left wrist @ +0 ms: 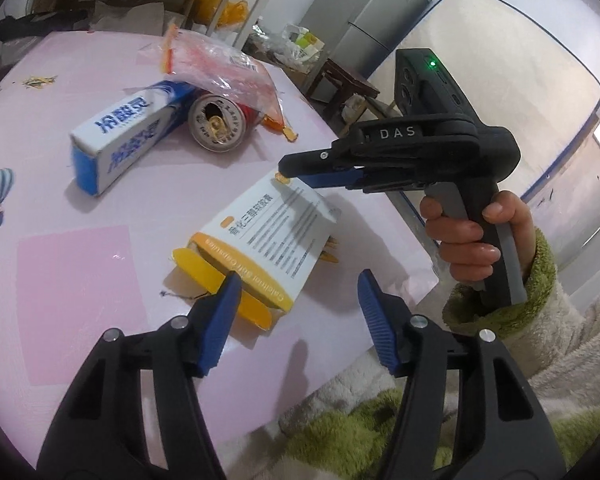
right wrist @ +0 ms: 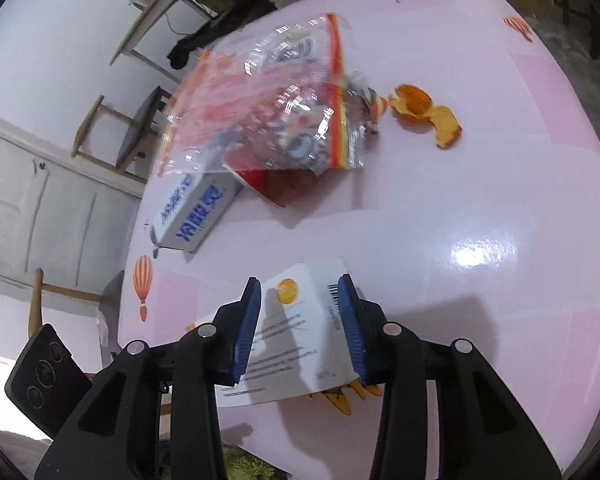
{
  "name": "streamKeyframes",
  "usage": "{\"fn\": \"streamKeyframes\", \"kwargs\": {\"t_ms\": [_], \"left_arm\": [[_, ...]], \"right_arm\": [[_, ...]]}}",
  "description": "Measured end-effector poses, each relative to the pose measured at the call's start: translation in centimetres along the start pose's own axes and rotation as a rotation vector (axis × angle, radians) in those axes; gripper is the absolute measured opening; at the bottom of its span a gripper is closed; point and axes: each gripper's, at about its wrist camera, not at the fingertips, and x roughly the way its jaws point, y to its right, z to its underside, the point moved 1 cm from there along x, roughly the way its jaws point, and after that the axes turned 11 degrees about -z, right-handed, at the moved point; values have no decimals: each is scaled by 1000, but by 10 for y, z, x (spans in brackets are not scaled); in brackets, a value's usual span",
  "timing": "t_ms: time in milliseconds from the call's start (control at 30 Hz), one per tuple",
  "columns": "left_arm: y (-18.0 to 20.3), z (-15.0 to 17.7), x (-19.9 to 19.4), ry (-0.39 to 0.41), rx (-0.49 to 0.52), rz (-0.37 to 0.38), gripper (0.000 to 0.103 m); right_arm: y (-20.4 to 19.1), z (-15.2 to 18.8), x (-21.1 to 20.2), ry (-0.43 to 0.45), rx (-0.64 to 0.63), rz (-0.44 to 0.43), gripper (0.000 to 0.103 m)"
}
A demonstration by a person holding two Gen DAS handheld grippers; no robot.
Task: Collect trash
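Left wrist view: white-and-orange cardboard medicine box lying flat near the front edge of the glossy pink worktop, one end flap open toward the camera. Left gripper low over that open end, jaws standing apart, one blue pad just at the orange flap, nothing pressed between them. Right gripper, held in a hand with a fuzzy green-cuffed sleeve, reaching in from the right to the box's far end. Right wrist view: same box between the right gripper's blue pads, which look to bear on its two long sides; judged a grip, though contact on the right pad not fully clear. No earlier frame, so nothing to say of jaw motion. Further back on the worktop, all untouched: blue-and-white toothpaste carton, opened aluminium drink can lying on its side, crinkled clear plastic bag with red-and-orange print draped over both, and curled orange peel well apart to the right. No bin or collecting bag visible in either view. Judged early in the task: first item only now being taken, not yet lifted clear; four pieces of trash left to gather, destination unknown.
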Motion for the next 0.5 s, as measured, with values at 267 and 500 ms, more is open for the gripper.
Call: {"fn": "streamKeyframes", "kwargs": {"t_ms": [267,500], "left_arm": [[-19,-29,0,66,6,-78,69],[-32,-31,44,-91,-39,-24,70]], "right_arm": [[2,11,-59,126,7,21,39],[31,38,-58,90,166,-46,39]]}}
